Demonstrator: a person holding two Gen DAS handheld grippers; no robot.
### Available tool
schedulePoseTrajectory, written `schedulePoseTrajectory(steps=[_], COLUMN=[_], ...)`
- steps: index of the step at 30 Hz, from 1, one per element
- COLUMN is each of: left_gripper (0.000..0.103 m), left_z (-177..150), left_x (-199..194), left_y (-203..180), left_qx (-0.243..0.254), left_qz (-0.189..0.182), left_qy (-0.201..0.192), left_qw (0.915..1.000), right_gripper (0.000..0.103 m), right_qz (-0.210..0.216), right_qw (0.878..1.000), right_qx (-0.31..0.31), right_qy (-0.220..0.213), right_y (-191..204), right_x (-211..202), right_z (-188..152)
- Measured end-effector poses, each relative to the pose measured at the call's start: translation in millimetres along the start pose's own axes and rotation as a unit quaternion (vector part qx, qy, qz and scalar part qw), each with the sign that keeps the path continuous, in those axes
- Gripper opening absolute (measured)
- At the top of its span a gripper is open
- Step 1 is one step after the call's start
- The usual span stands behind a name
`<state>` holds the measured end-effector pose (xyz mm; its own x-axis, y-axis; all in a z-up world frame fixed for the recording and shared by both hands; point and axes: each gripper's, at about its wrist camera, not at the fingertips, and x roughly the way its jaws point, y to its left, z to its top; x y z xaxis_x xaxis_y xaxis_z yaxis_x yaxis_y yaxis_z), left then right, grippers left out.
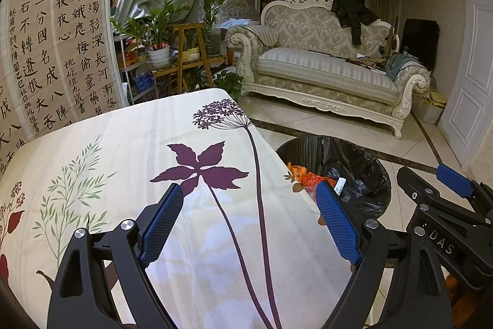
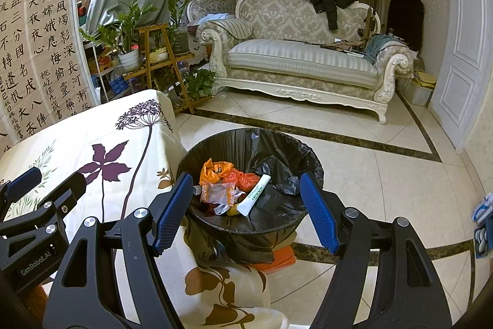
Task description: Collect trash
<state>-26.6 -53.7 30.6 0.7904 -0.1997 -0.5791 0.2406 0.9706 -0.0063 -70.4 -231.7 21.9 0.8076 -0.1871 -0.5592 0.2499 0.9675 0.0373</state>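
Nearest us, the left gripper (image 1: 249, 218) hovers over the flower-printed tabletop (image 1: 123, 162), jaws apart and empty. The right gripper (image 2: 252, 208) hangs above the trash bin (image 2: 295, 144), jaws likewise apart, nothing between them. We judge the bin stands just beside the tabletop edge so waste drops straight in. Inside it lie orange wrappers (image 2: 215, 171) and a white tube (image 2: 257, 195), its green print unreadable. The gripper bodies read "GenRobot.AI" and "DAS".
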Motion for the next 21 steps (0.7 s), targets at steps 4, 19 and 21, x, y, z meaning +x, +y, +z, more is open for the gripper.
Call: schedulePoseTrajectory(steps=[4, 19, 21], left_gripper=[0.085, 0.085, 0.085], left_z=[0.5, -1.4, -0.6], left_x=[0.0, -1.6, -1.2], left_y=[0.5, -0.6, -0.4], left_qx=[0.0, 0.002, 0.001], left_qz=[-0.001, 0.001, 0.003], left_qy=[0.0, -0.001, -0.002], left_qw=[1.0, 1.0, 1.0], right_gripper=[0.07, 0.07, 0.07], right_qz=[0.0, 0.0, 0.0], right_qw=[1.0, 1.0, 1.0], right_qx=[0.0, 0.0, 0.0], right_qy=[0.0, 0.001, 0.0], right_y=[0.7, 0.2, 0.7], right_x=[0.1, 0.1, 0.1], right_z=[0.5, 0.3, 0.8])
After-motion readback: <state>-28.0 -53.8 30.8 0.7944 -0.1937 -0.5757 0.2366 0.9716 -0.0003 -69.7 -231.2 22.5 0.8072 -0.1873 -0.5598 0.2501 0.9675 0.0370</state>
